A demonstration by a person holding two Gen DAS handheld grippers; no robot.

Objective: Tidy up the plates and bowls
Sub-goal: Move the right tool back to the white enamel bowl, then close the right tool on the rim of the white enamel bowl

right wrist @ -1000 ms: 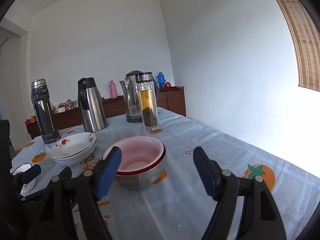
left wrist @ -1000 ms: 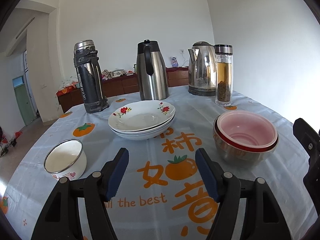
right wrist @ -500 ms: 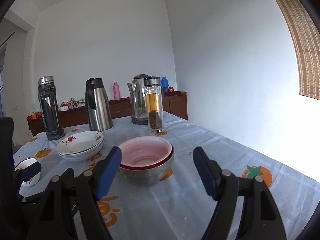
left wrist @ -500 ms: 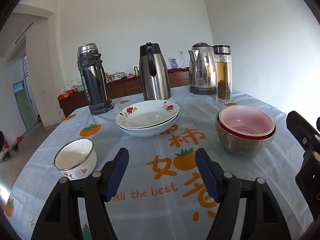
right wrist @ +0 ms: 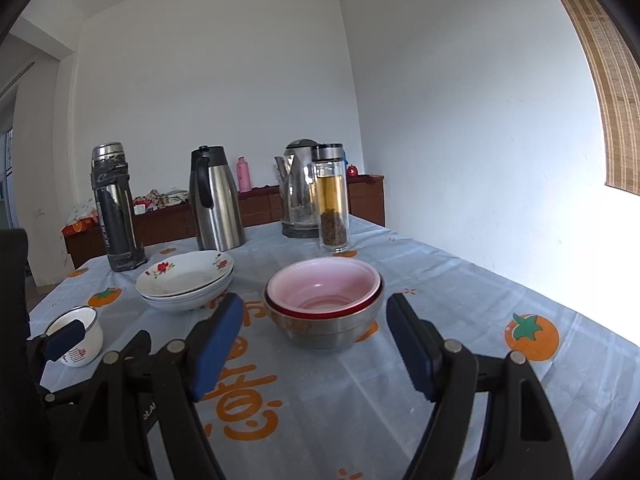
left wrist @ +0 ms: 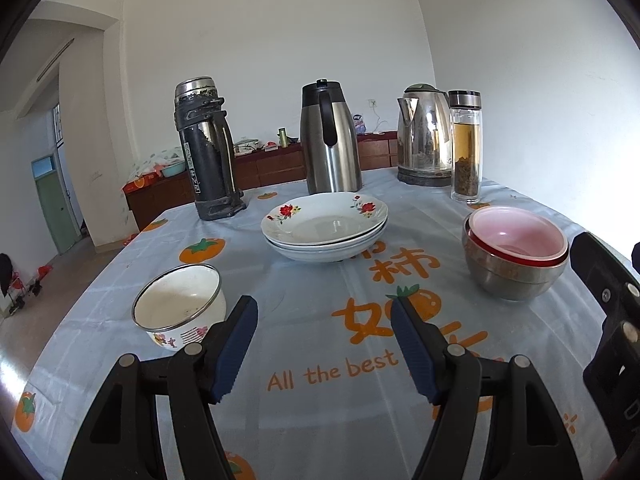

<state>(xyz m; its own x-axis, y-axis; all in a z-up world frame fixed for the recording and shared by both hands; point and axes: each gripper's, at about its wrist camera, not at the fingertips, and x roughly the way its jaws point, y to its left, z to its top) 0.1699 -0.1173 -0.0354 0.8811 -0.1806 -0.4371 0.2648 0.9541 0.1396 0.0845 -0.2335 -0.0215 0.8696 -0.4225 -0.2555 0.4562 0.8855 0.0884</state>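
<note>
The flowered plates [left wrist: 325, 229] sit stacked mid-counter, beside a pink bowl [right wrist: 324, 287] nested in a steel bowl [right wrist: 326, 326]. A white cup [left wrist: 180, 307] stands nearer. Both the left gripper [left wrist: 323, 346] and right gripper [right wrist: 314, 344] have their jaws released, holding nothing.

Shiny steel, glazed china, smooth printed cloth on the counter.
Glossy floral plates [left wrist: 325, 226]; brushed steel bowl [left wrist: 514, 280] holding smooth pink plastic bowl [left wrist: 518, 236]; chipped enamel cup [left wrist: 180, 306]; polished kettle [left wrist: 426, 136]; clear glass bottle [left wrist: 466, 148].

Right tool [right wrist: 314, 346], jaws apart and empty, before nested bowls [right wrist: 324, 304]; stacked plates [right wrist: 186, 280] to their left on worktop [right wrist: 460, 320].
</note>
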